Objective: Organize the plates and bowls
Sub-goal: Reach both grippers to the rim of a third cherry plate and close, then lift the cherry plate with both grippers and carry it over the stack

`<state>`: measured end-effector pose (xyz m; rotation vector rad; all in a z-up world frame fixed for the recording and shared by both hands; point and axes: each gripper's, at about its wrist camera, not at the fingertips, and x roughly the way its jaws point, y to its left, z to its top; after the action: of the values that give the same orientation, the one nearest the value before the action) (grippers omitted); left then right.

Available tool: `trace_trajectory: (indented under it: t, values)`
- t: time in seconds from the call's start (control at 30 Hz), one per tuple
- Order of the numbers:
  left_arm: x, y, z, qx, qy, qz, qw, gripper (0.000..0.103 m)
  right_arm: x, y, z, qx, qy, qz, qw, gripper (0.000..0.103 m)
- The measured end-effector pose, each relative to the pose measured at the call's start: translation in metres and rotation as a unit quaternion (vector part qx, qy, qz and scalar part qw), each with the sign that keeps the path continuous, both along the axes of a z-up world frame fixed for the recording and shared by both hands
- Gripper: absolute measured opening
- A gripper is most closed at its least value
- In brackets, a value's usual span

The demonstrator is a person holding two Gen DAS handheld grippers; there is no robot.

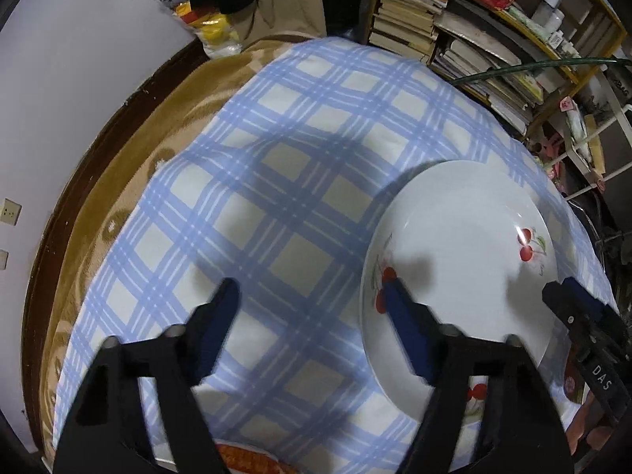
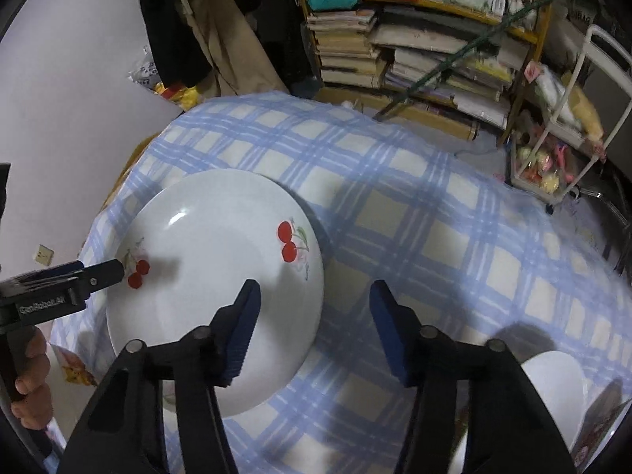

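White china with red cherry prints: the plate sits at four o'clock in my left wrist view, resting on the blue checked cloth. My left gripper straddles the plate's near-left rim; one blue pad lies over the rim at five o'clock, the other stands out over bare cloth at seven o'clock. The jaws are spread and I see no pad pressing the china. The right gripper enters at three o'clock, its tip over the plate's right edge. Stacked books fill shelves at one o'clock.

In the right wrist view the plate lies at eight o'clock. My right gripper straddles its right rim, the left pad over the china, the right pad over cloth; jaws spread, nothing pinched. The left gripper reaches in from nine o'clock, tip at the far rim, with a hand on its handle. Another white dish shows at four o'clock, partly hidden.
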<state>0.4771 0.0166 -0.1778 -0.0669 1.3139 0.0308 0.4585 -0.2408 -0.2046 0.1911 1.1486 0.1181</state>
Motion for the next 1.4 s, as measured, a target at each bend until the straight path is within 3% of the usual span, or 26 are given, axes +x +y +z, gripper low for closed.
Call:
trace_trajectory:
  t: [0.1, 0.17, 0.2, 0.23, 0.33, 0.47, 0.8, 1.13, 1.4]
  values:
    - [0.001, -0.003, -0.004, 0.000, -0.002, -0.013, 0.9999, 0.057, 0.000, 0.002, -0.007, 0.002, 0.013, 0.000, 1.000, 0.044]
    - [0.001, -0.006, -0.005, -0.018, -0.001, -0.020, 0.9996, 0.037, 0.000, 0.004, -0.012, 0.008, 0.023, 0.003, 1.000, 0.035]
    - [0.001, -0.008, -0.005, -0.026, -0.001, -0.023, 0.9994, 0.033, 0.000, 0.006, -0.014, 0.005, 0.024, 0.005, 1.000, 0.030]
    - [0.000, -0.010, -0.004, -0.028, -0.002, -0.021, 0.9994, 0.026, -0.001, 0.006, -0.014, 0.000, 0.019, 0.005, 1.000, 0.018]
    - [-0.005, -0.021, -0.002, -0.023, -0.006, -0.020, 0.9995, 0.010, -0.003, 0.011, -0.013, -0.013, 0.005, 0.005, 1.000, 0.014]
    - [-0.010, -0.031, 0.000, 0.007, -0.008, -0.041, 0.9991, 0.011, -0.004, 0.011, -0.011, -0.010, 0.015, -0.001, 1.000, 0.014]
    - [-0.030, -0.022, 0.018, -0.024, 0.021, -0.063, 0.9975, 0.011, -0.029, 0.007, 0.017, 0.006, 0.003, 0.016, 1.000, 0.014]
    - [-0.066, -0.020, 0.060, -0.064, 0.011, -0.086, 0.9942, 0.011, -0.067, 0.000, 0.048, 0.006, -0.011, 0.028, 1.000, 0.014]
    - [-0.101, -0.031, 0.091, -0.065, -0.010, -0.106, 0.9922, 0.011, -0.106, -0.010, 0.068, 0.007, -0.015, 0.020, 1.000, 0.014]
